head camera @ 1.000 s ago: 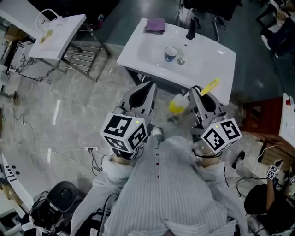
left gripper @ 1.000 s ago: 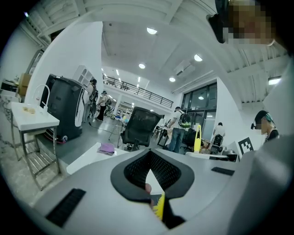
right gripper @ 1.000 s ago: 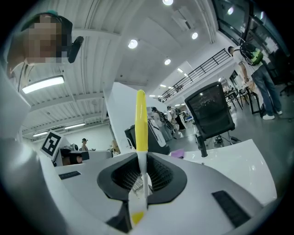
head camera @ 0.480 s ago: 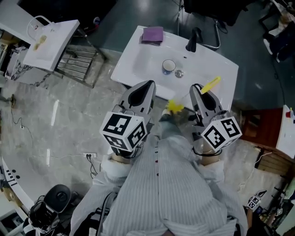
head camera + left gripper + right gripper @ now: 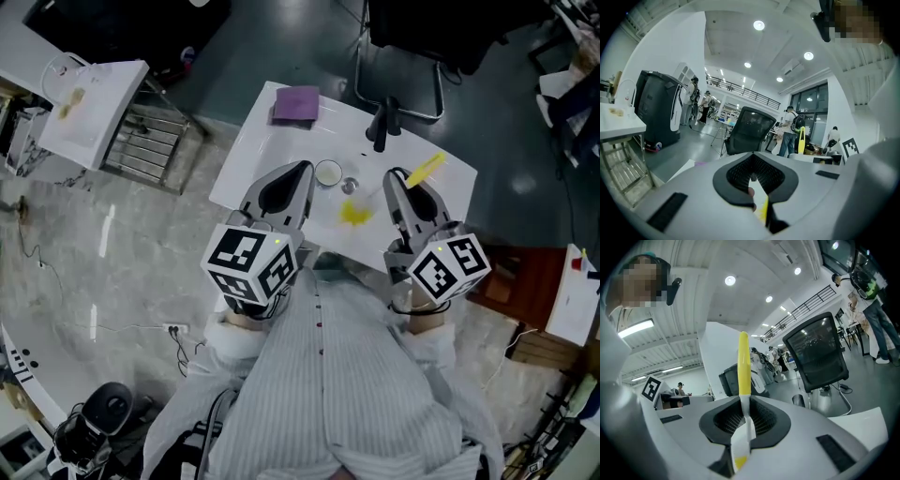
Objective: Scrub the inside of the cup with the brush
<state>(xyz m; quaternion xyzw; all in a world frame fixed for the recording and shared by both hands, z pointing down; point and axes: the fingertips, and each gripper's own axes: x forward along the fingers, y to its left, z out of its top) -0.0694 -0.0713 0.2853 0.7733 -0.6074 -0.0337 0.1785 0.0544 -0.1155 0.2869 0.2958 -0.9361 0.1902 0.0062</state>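
A small white cup (image 5: 328, 172) stands upright in the white sink (image 5: 246, 159), beside the drain (image 5: 350, 186). My right gripper (image 5: 397, 180) is shut on a brush: its yellow handle (image 5: 425, 170) sticks up past the jaws and its yellow bristle head (image 5: 354, 214) hangs over the sink's near edge. In the right gripper view the handle (image 5: 744, 366) rises from the shut right gripper (image 5: 743, 420). My left gripper (image 5: 301, 172) is shut with nothing in it, its tip just left of the cup. The left gripper view shows the left gripper (image 5: 754, 180) shut, with a sliver of yellow beyond.
A folded purple cloth (image 5: 295, 103) lies at the sink's far left corner and a black faucet (image 5: 381, 122) stands at its back. A black office chair (image 5: 412, 37) is behind the sink. A white table on a wire rack (image 5: 89, 98) stands to the left.
The person has stepped up to the sink. Both grippers, which were short of its near edge, now reach over the basin, and the brush head hangs above the sink.
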